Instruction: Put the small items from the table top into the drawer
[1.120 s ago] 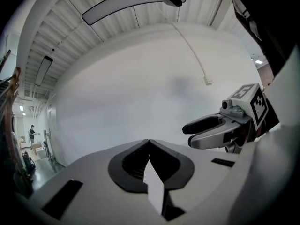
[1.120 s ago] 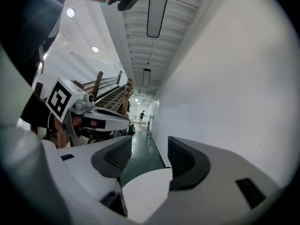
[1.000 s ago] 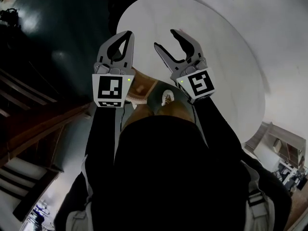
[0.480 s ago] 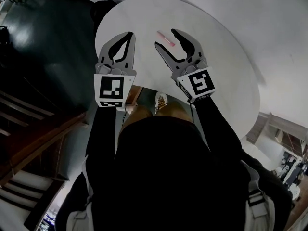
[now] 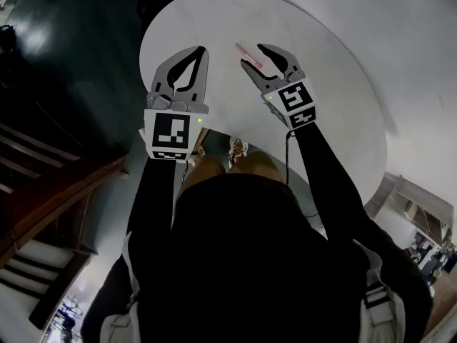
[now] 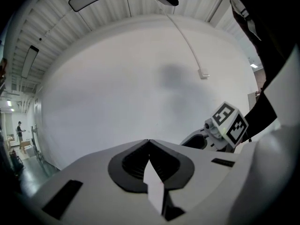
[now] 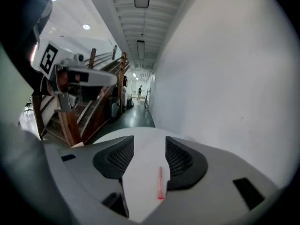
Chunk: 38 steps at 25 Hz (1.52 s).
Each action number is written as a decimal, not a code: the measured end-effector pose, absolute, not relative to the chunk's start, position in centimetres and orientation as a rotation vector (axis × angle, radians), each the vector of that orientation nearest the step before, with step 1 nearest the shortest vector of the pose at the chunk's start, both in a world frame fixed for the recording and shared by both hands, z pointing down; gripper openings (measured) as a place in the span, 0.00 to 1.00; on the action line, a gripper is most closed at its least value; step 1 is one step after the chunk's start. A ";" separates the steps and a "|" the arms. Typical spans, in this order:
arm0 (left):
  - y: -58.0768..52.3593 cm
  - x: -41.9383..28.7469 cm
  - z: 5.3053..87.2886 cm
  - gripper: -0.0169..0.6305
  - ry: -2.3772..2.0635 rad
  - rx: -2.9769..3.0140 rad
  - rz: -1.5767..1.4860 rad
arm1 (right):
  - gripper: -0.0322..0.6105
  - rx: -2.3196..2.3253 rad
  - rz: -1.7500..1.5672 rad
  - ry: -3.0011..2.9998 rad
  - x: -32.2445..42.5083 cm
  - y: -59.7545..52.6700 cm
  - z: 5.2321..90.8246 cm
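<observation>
- Round white table top [image 5: 335, 120] fills the middle of the head view, with a white wall [image 5: 414, 27] behind it, dark glossy floor [image 5: 64, 48] at its left and a wooden staircase [image 5: 50, 191] lower left.
- One small item shows on the table: a slim pink stick [image 5: 248, 54], lying flat towards the table's far side.
- From the head view its long axis runs on a diagonal, from upper left down to lower right, and its lower-right end reaches in between the right gripper's jaws.
- In the right gripper view the pink stick [image 7: 160, 182] runs almost straight away from the camera, in line with the jaws. Its deeper red end is nearest the camera and its paler end points out across the table.
- The right gripper [image 5: 254, 58] is lowered over the table with its jaws apart — they have just been narrowing. The stick lies between them, close along the right-hand pad. Neither pad presses on it, and it rests on the table.
- The left gripper [image 5: 203, 51] hangs over the table's left part, well apart from the stick. Its jaw tips meet in its own view, with nothing between them.
- Dark sleeves [image 5: 157, 191] lead back from both grippers to the person.
</observation>
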<state>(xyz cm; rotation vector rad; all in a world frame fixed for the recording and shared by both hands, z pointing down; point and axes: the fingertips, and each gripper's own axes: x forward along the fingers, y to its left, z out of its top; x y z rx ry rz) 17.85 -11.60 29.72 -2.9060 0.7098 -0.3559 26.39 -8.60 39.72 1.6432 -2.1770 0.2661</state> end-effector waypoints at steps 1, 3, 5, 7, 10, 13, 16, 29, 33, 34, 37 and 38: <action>-11.8 17.7 29.9 0.05 0.721 -2.905 -0.367 | 0.41 1.601 0.306 -2.153 26.9 -8.9 41.6; -12.2 17.2 30.3 0.05 0.745 -2.903 -0.388 | 0.41 1.514 0.388 -2.112 27.7 -9.5 45.1; -12.6 16.8 30.9 0.05 0.772 -2.902 -0.411 | 0.39 1.428 0.469 -2.079 28.3 -10.0 48.2; -13.0 16.4 31.6 0.05 0.800 -2.901 -0.436 | 0.38 1.361 0.537 -2.050 29.0 -10.5 51.2; -13.4 15.8 32.3 0.05 0.835 -2.898 -0.467 | 0.37 1.288 0.616 -2.002 30.0 -10.8 54.5; -13.9 15.5 32.6 0.05 0.857 -2.896 -0.483 | 0.37 1.237 0.696 -1.956 30.6 -10.8 56.7; -14.3 15.4 32.7 0.05 0.865 -2.897 -0.488 | 0.37 1.196 0.747 -1.912 31.1 -10.9 58.4; -15.2 14.9 33.2 0.05 0.877 -2.901 -0.494 | 0.25 1.128 0.729 -1.804 30.7 -10.5 59.6; -15.5 14.9 33.3 0.05 0.885 -2.906 -0.495 | 0.15 1.076 0.734 -1.779 30.1 -10.4 59.9; -15.4 14.9 33.3 0.05 0.885 -2.905 -0.494 | 0.15 1.080 0.742 -1.786 30.2 -10.3 59.9; -15.3 15.1 33.1 0.05 0.876 -2.902 -0.486 | 0.15 1.104 0.730 -1.809 30.2 -10.0 59.4; -15.3 15.0 33.0 0.05 0.872 -2.901 -0.483 | 0.15 1.126 0.723 -1.824 30.1 -9.9 58.8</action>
